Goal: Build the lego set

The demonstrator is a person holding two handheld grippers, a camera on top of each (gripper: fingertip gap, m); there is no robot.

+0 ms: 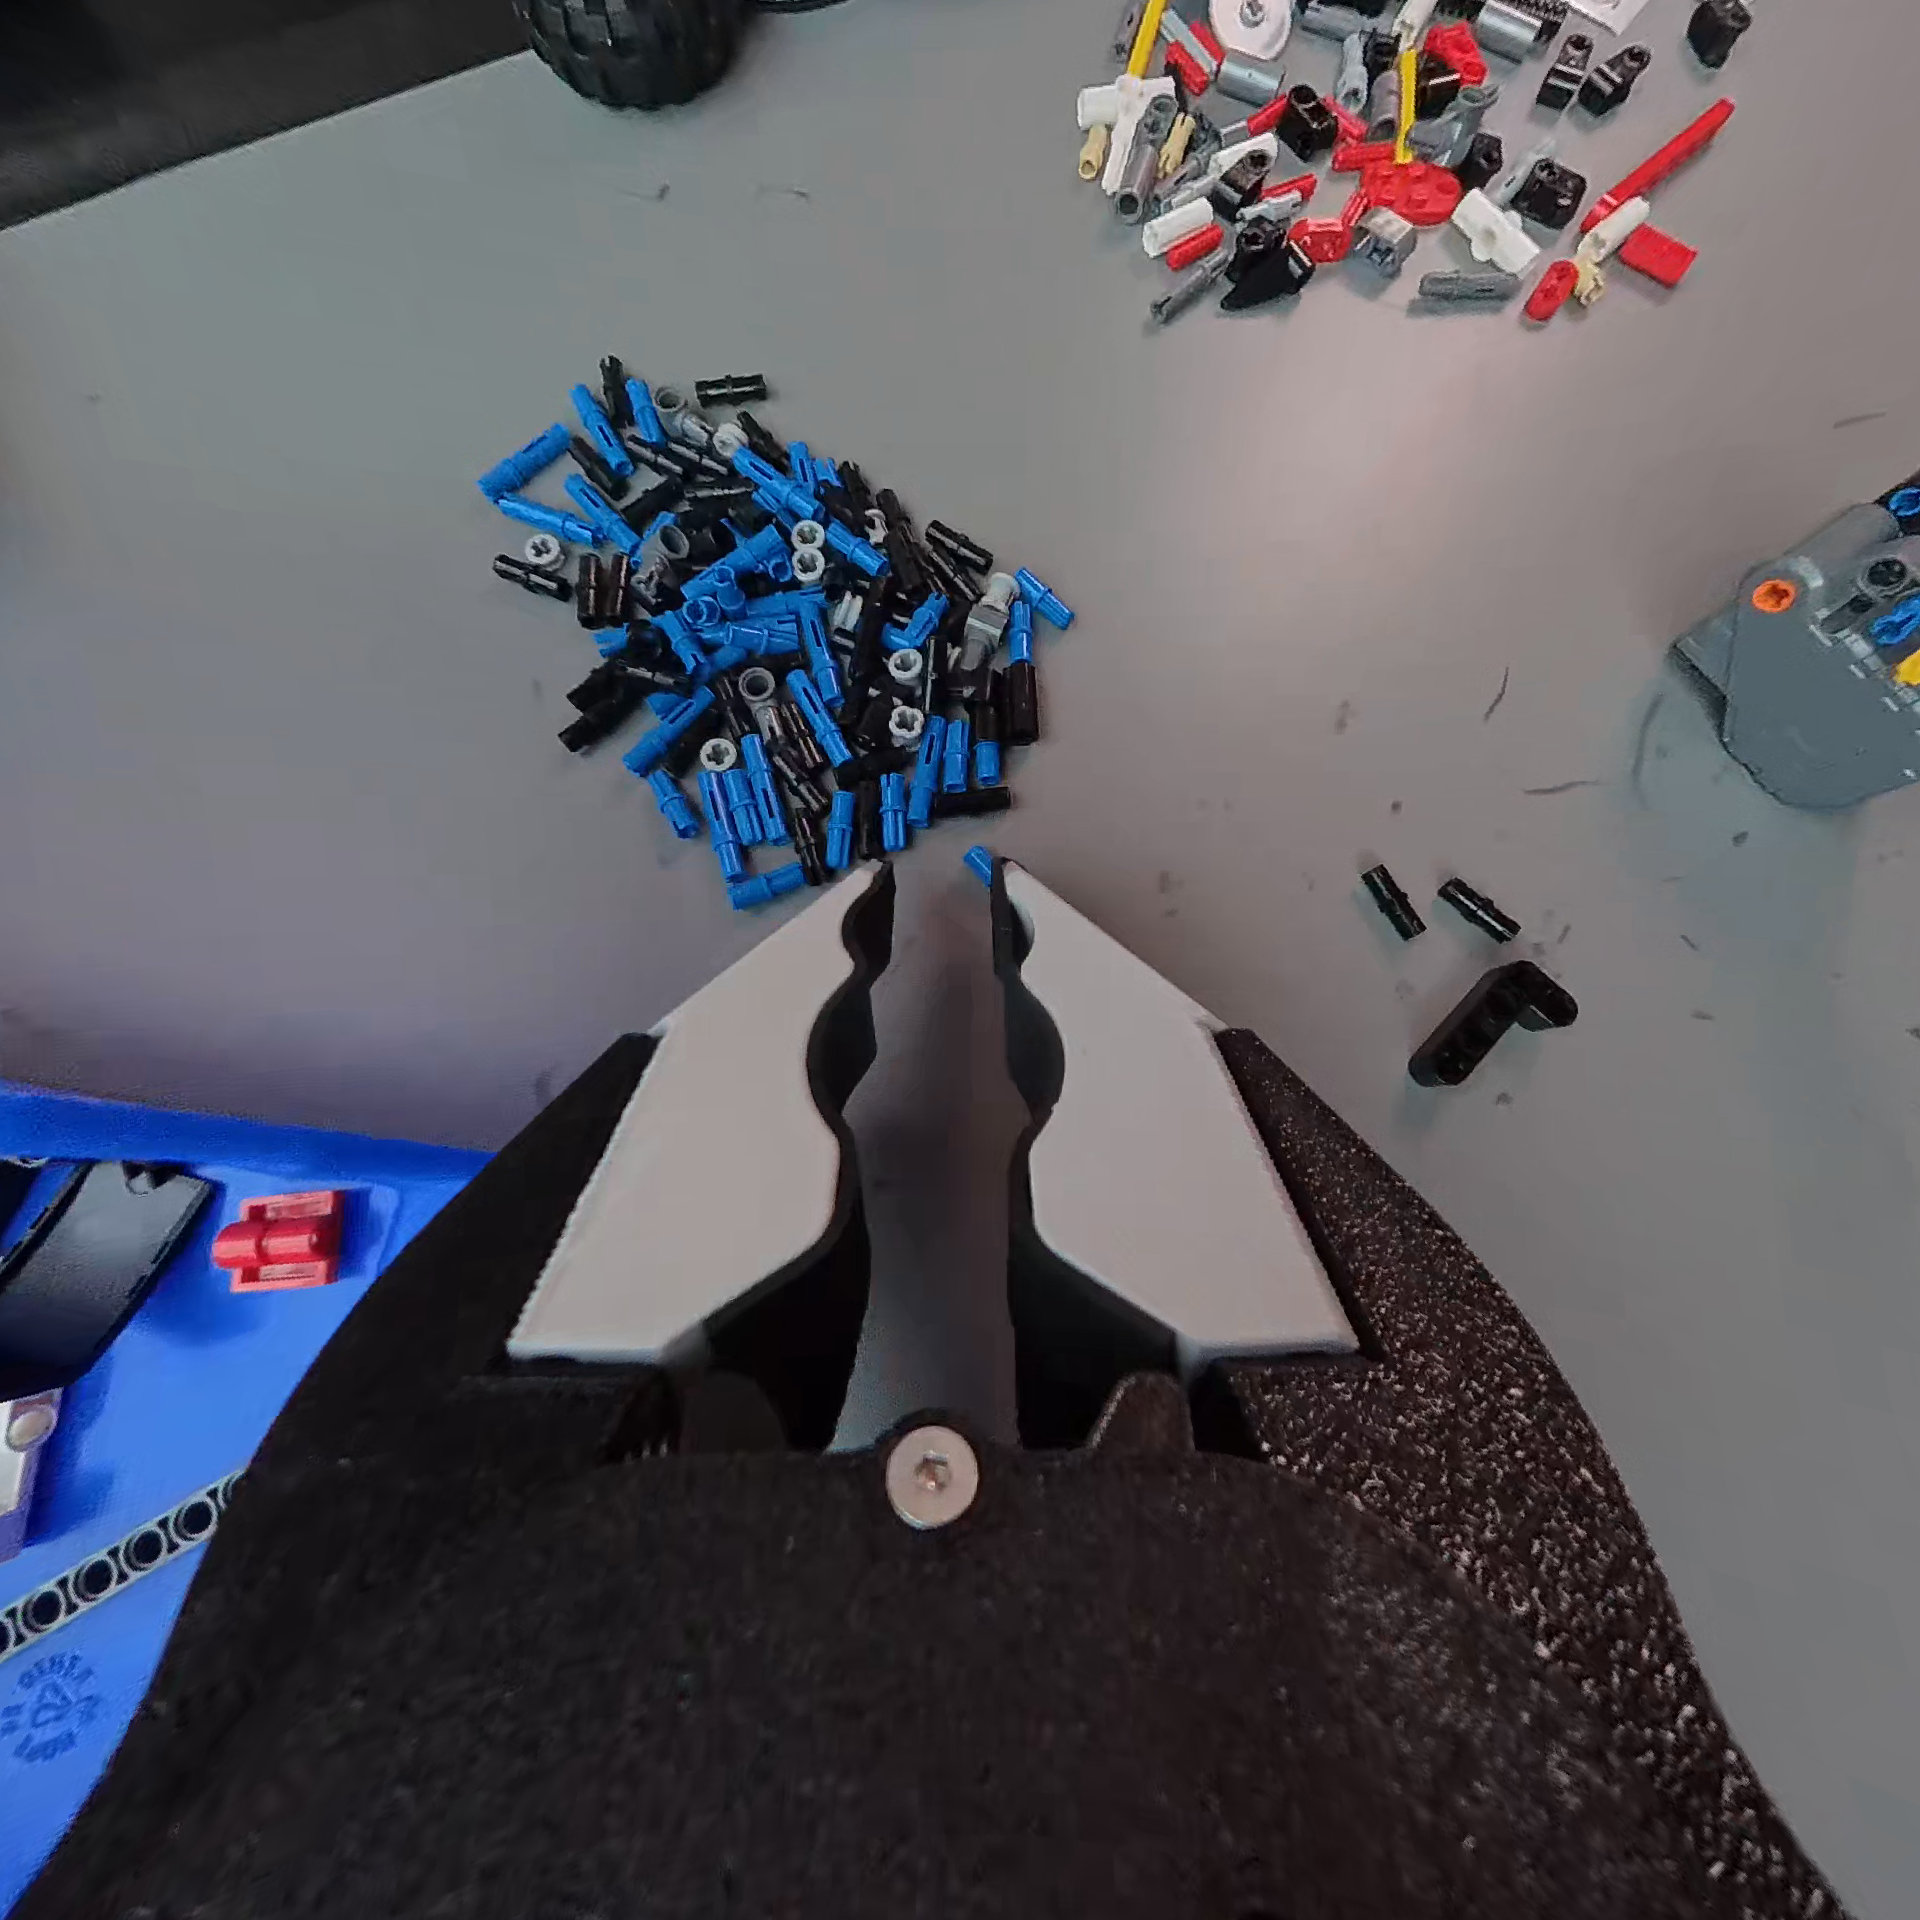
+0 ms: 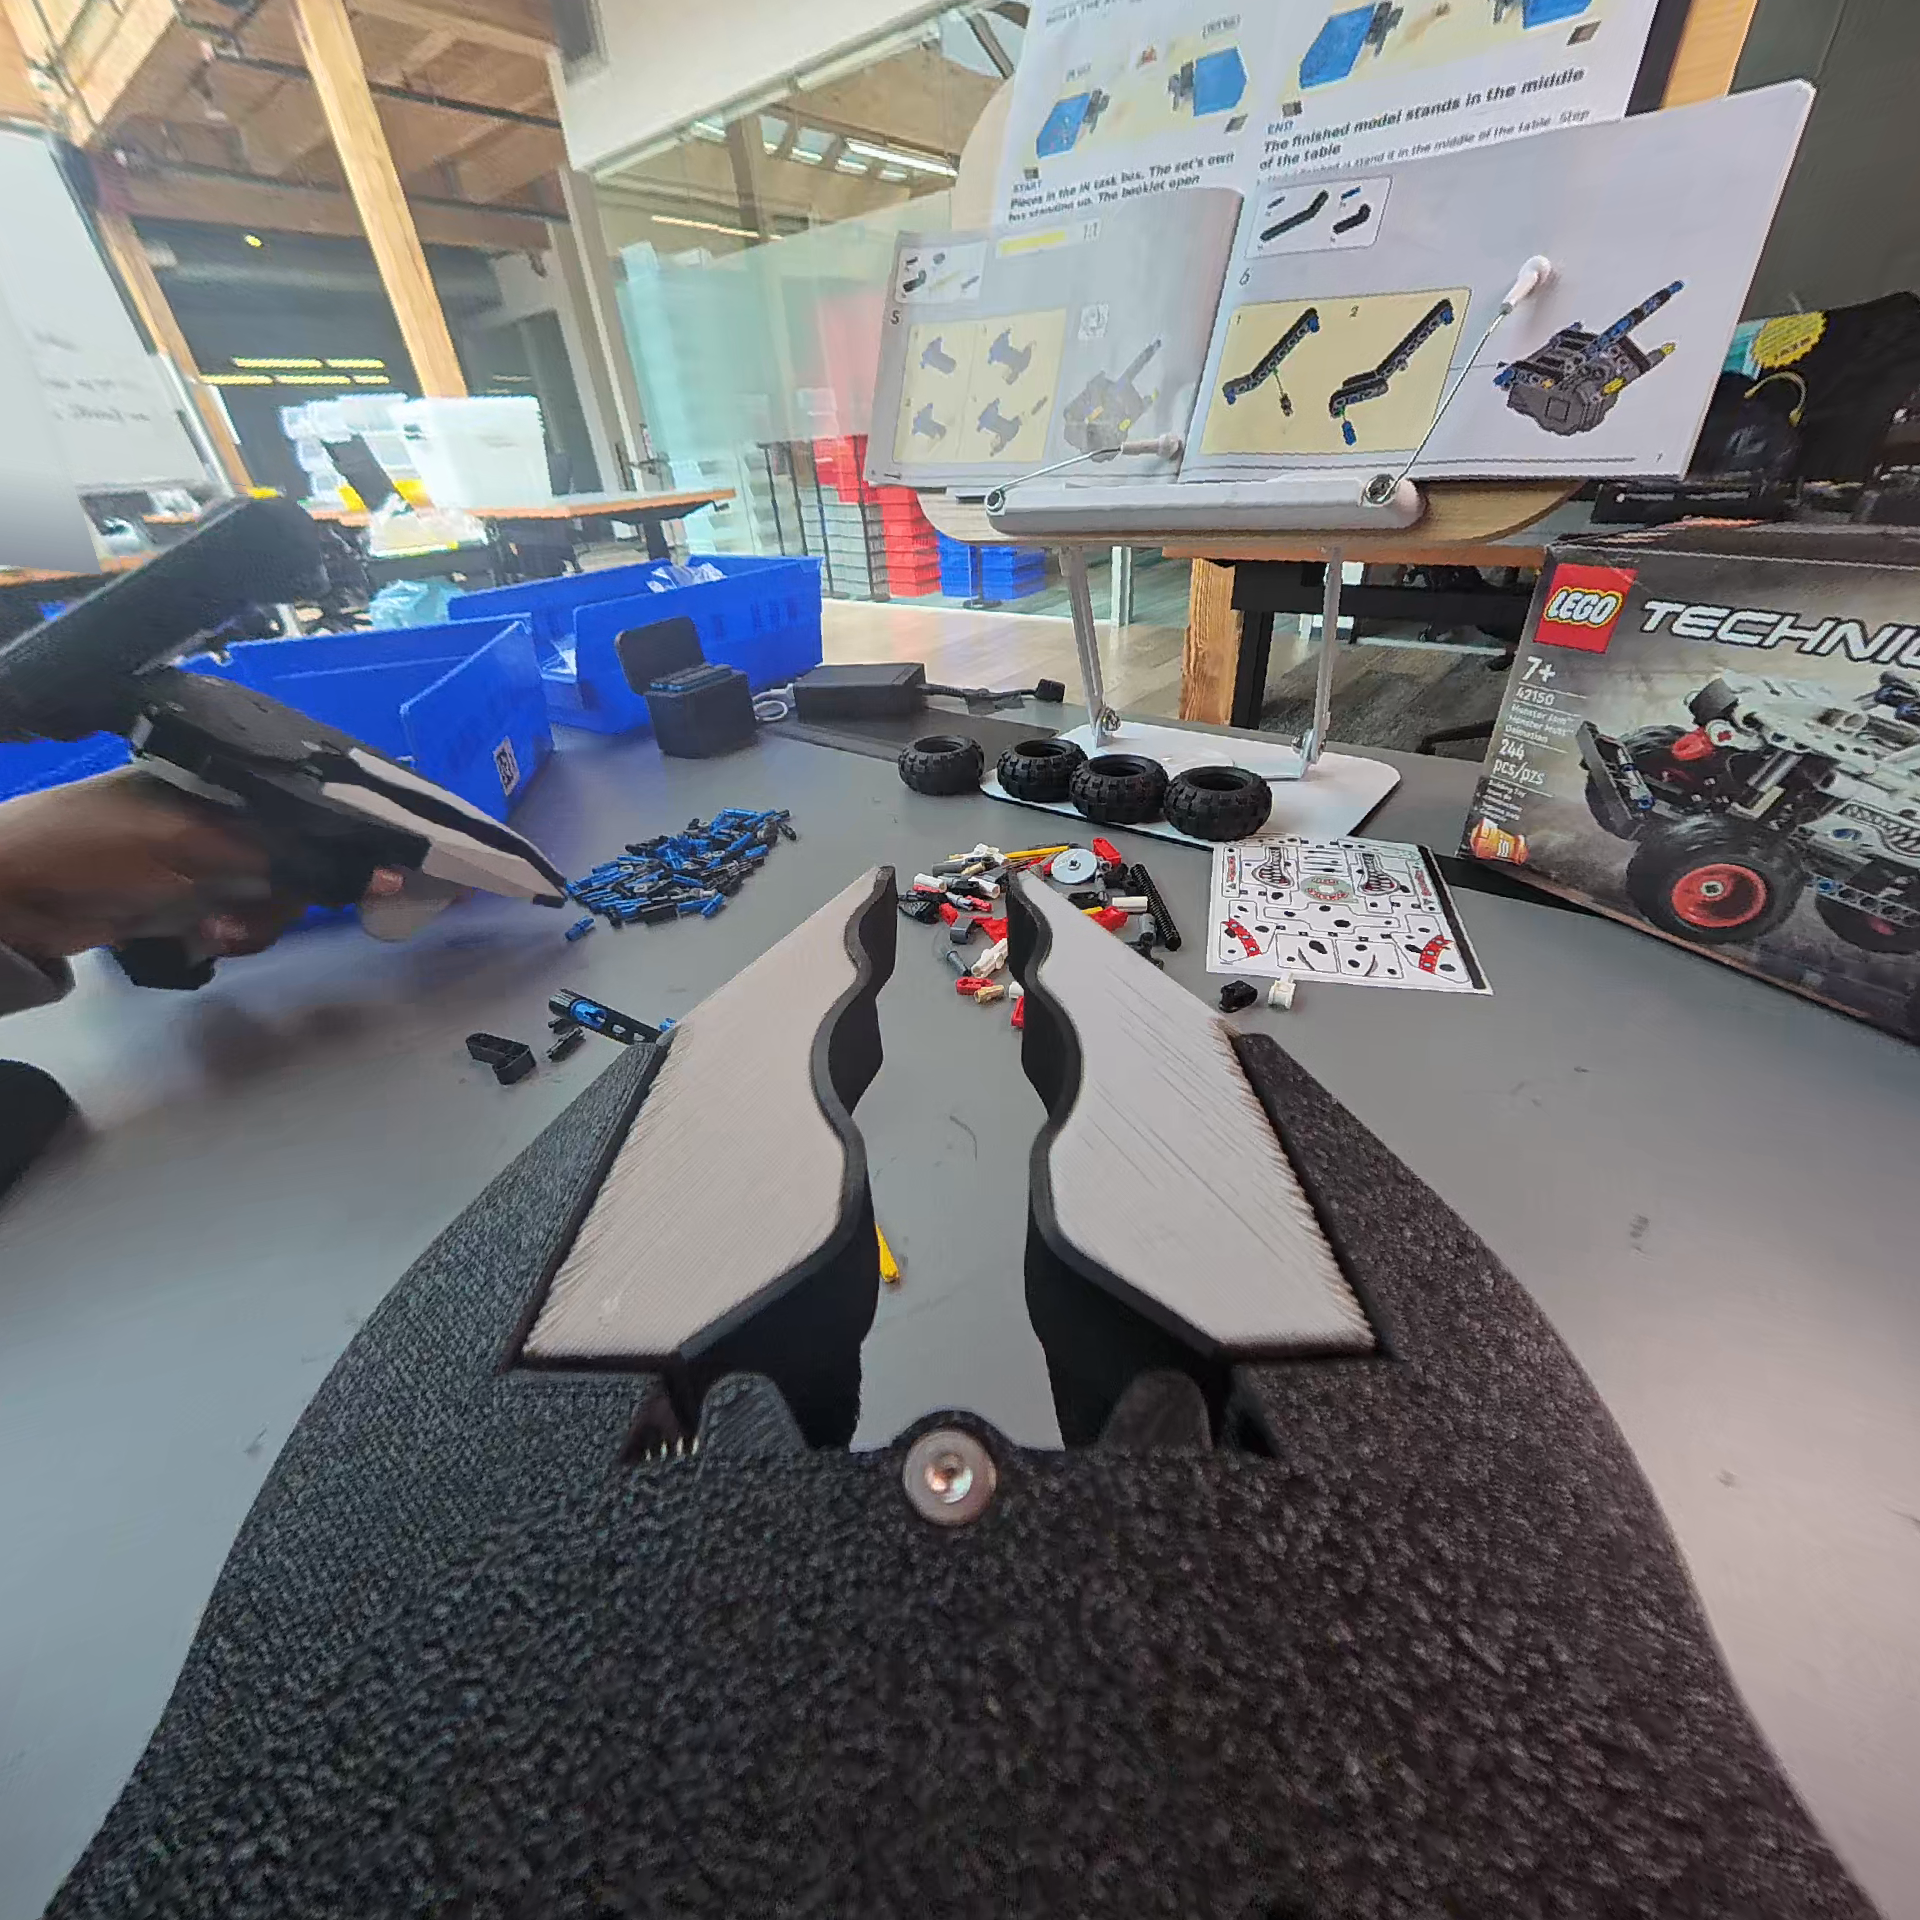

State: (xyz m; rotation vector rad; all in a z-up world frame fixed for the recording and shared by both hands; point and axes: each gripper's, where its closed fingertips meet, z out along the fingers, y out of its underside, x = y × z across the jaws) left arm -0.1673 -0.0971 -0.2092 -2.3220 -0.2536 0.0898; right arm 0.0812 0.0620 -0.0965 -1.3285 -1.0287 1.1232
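The left claw (image 1: 940,868) hangs with its tips spread a little, just at the near edge of a heap of blue and black pins (image 1: 774,634) on the grey surface (image 1: 1299,582); one blue pin (image 1: 977,864) lies against its right fingertip. The right claw (image 2: 951,894) is also spread, holding nothing, pointing toward a scatter of red, white and grey pieces (image 2: 1023,914). Four black tyres (image 2: 1086,784) line up beyond, beside a sticker sheet (image 2: 1340,914).
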